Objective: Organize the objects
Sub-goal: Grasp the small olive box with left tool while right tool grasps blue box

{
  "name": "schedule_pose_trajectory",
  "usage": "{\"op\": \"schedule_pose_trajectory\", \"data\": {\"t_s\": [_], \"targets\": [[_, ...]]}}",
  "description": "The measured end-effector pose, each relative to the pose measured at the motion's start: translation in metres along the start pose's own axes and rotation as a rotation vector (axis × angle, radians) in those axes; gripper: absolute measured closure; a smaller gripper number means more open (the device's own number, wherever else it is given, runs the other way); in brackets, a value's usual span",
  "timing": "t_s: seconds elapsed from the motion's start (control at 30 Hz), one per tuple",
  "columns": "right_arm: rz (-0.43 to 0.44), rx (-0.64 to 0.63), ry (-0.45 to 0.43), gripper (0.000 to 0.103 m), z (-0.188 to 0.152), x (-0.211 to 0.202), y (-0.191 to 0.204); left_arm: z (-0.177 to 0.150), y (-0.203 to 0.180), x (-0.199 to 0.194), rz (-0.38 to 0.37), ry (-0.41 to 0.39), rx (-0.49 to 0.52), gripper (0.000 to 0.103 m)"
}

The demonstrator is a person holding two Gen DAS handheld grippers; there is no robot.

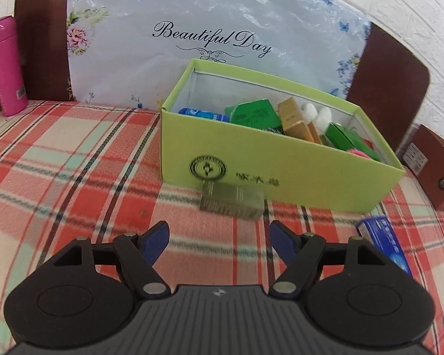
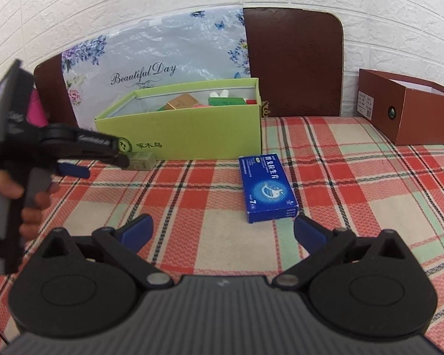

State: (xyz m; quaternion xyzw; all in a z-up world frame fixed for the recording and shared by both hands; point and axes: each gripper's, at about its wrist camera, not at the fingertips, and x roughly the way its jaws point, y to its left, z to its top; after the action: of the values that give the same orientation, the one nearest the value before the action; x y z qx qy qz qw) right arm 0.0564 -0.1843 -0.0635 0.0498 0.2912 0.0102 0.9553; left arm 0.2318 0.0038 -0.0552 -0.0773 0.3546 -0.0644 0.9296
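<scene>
A lime-green open box (image 2: 180, 139) sits on the plaid-covered tabletop (image 2: 192, 236), and everything else is easiest placed from it. It carries a round dark emblem and dark characters on its long front wall, and it is already crowded with green packets (image 1: 251, 114), a gold carton (image 1: 293, 118), white cotton rolls (image 1: 319, 115) and a blue tube (image 1: 204, 114).

Right against the foot of that front wall, below the emblem, lies a small olive-gold box (image 1: 232, 202), blurred in the left wrist view so its print cannot be read. The left hand-held gripper (image 1: 219, 241) hovers just in front of it, jaws spread wide with nothing between the blue pads (image 1: 155, 242).

Off the box's right front corner, a little way out on the cloth, a dark blue flat carton (image 2: 268, 188) lies face up, with white characters and a pale round graphic. The right hand-held gripper (image 2: 223, 232) is poised near its closest end, jaws wide apart and empty.

Behind the green box stands a floral plastic bag (image 1: 192, 29) reading "Beautiful Day"; well to the left is a pink bottle (image 1: 7, 65), and far right a brown shoebox (image 2: 405, 109).
</scene>
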Motion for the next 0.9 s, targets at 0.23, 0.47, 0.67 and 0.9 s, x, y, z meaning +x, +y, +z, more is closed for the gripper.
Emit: {"op": "schedule_pose_trajectory", "data": {"t_s": [0.23, 0.47, 0.67, 0.9], "targets": [[-0.002, 0.009, 0.030, 0.000, -0.002, 0.009, -0.003, 0.017, -0.013, 0.036, 0.045, 0.017, -0.040, 0.025], [-0.004, 0.009, 0.039, 0.000, -0.001, 0.017, -0.006, 0.007, 0.006, 0.040, -0.021, -0.019, -0.016, 0.038], [0.002, 0.007, 0.046, 0.000, 0.003, 0.031, -0.008, -0.015, 0.024, 0.005, -0.099, 0.012, 0.052, 0.038], [-0.024, -0.014, 0.052, 0.000, 0.012, 0.059, -0.017, -0.035, 0.050, -0.053, 0.001, 0.083, -0.155, 0.025]]}}
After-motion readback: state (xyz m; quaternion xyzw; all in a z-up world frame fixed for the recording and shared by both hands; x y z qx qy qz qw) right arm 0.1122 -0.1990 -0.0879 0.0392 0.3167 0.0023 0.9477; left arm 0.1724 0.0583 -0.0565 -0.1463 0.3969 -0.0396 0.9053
